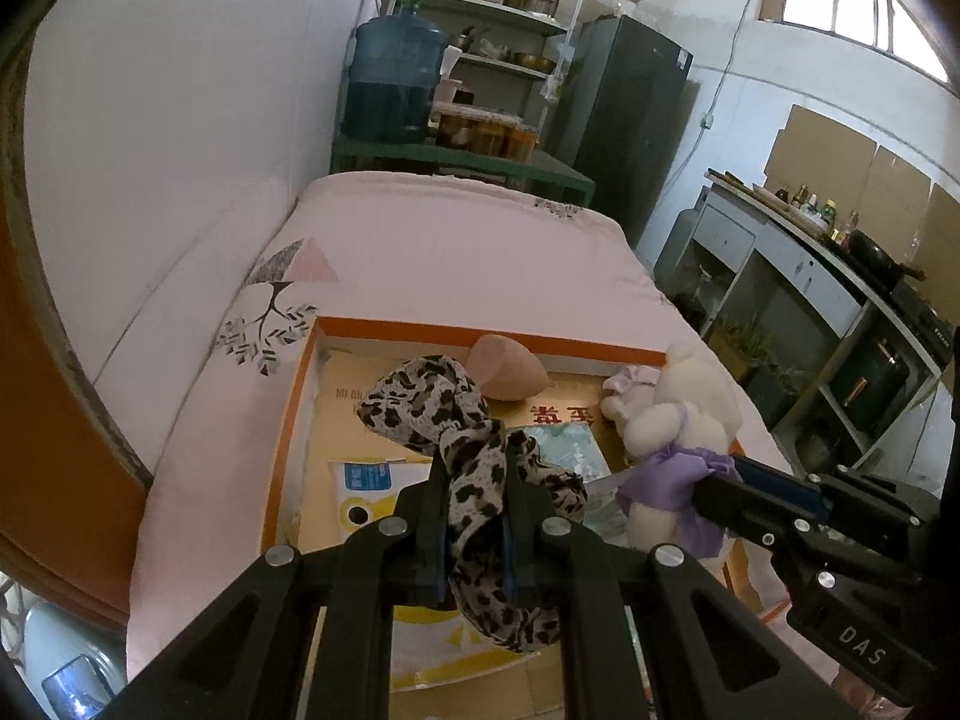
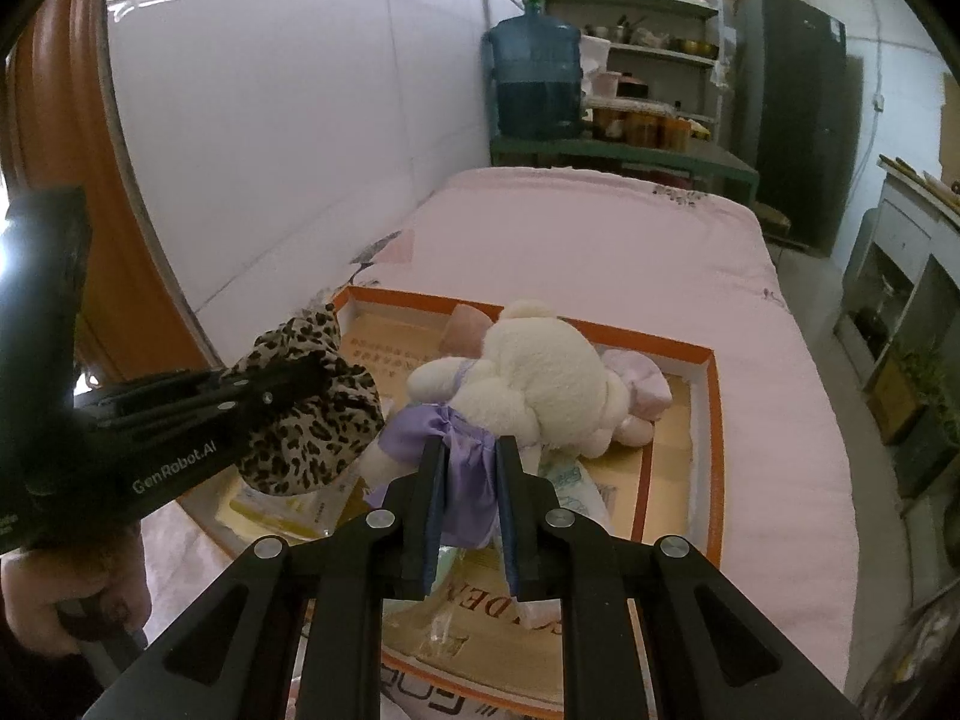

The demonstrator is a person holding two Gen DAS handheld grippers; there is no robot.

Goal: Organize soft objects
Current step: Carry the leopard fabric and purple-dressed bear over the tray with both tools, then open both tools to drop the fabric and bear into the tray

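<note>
Step in hand: both soft items are gripped and held over the orange-rimmed box (image 1: 300, 372) that lies on the pink bed (image 1: 456, 252); this reads as the placing stage of sorting soft things into the box.

Left hand-held gripper (image 1: 477, 474): jaws closed tight on a leopard-print scarf (image 1: 420, 402). The cloth is bunched between the pads, with one loop rising ahead of the fingers and a tail hanging below them. It hangs over the left half of the box.

Right hand-held gripper (image 2: 468, 462): jaws closed on the purple dress of a white stuffed bear (image 2: 540, 378). The bear lies tilted over the right half of the box; whether its head touches the box floor cannot be told.

Already in the box: a pink sponge-like lump (image 1: 507, 372) near the far wall and flat packets on the floor.

Judgement on the next move: each item should be lowered until its weight rests inside the rim, then the jaws opened and drawn back clear. The scarf tail may snag on the fingers; the bear may roll against the lump
</note>
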